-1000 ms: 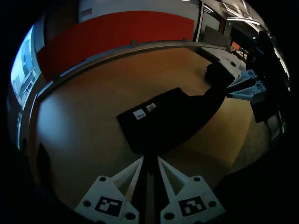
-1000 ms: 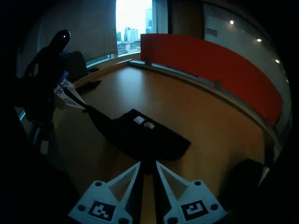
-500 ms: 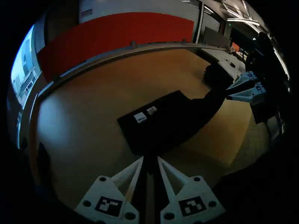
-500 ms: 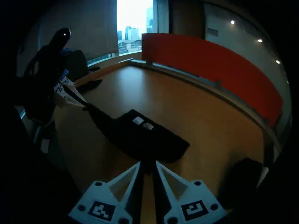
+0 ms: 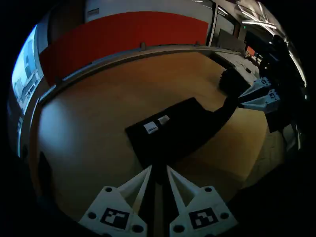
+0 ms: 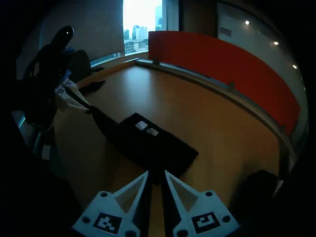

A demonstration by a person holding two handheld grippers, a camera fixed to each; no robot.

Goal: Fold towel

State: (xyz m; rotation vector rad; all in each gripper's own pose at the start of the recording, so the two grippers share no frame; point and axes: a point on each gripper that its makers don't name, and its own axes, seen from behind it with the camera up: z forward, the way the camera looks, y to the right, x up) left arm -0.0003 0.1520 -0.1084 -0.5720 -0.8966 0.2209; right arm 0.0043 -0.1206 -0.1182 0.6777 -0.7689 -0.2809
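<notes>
On the wooden table (image 5: 91, 118), the towel (image 5: 177, 126) lies dark and mostly flat, white tags (image 5: 156, 123) facing up. Left gripper (image 5: 159, 170) and right gripper (image 6: 157, 173) each pinch one near corner, fingers pressed together on the cloth, corners raised off the surface. Judgement: the near edge is held taut between the two so it can travel evenly toward the far edge.

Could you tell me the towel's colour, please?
The towel is black; the left gripper view shows it best.
</notes>
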